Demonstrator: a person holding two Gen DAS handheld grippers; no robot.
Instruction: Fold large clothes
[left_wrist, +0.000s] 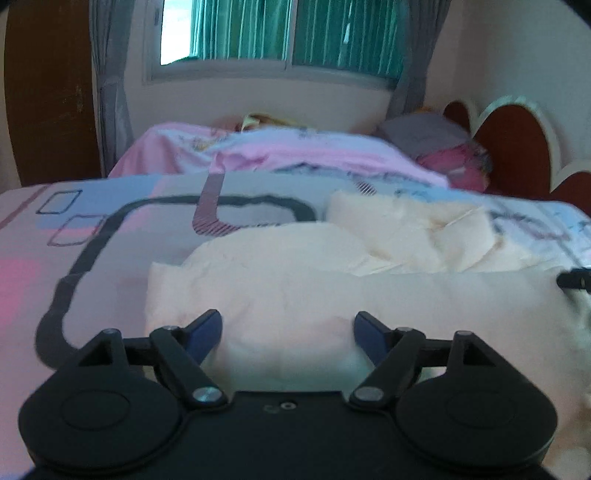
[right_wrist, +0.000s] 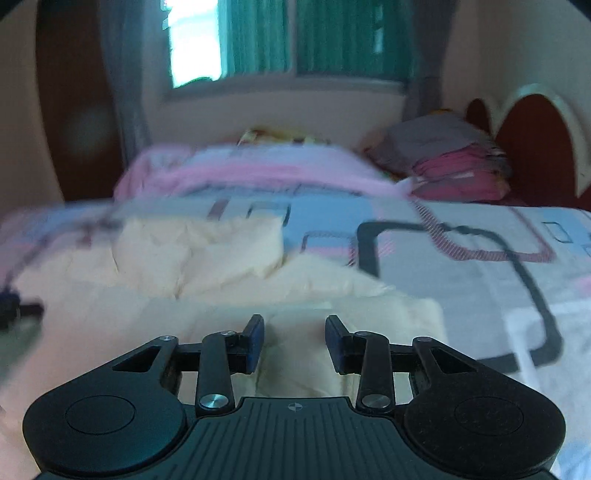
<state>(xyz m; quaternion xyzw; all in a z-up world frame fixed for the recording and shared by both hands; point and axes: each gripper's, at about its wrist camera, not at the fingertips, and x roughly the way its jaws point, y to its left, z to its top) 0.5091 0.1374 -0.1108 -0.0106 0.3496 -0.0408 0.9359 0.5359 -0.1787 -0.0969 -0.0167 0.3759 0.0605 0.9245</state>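
- A cream garment is lying rumpled on the bed, near its front edge.
- The left gripper is hovering over it, jaws spread, gripping nothing.
- The right gripper is hovering likewise, jaws parted, empty.

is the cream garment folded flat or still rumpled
Partly folded: the cream fabric garment has a straight near fold, but its far part lies crumpled.
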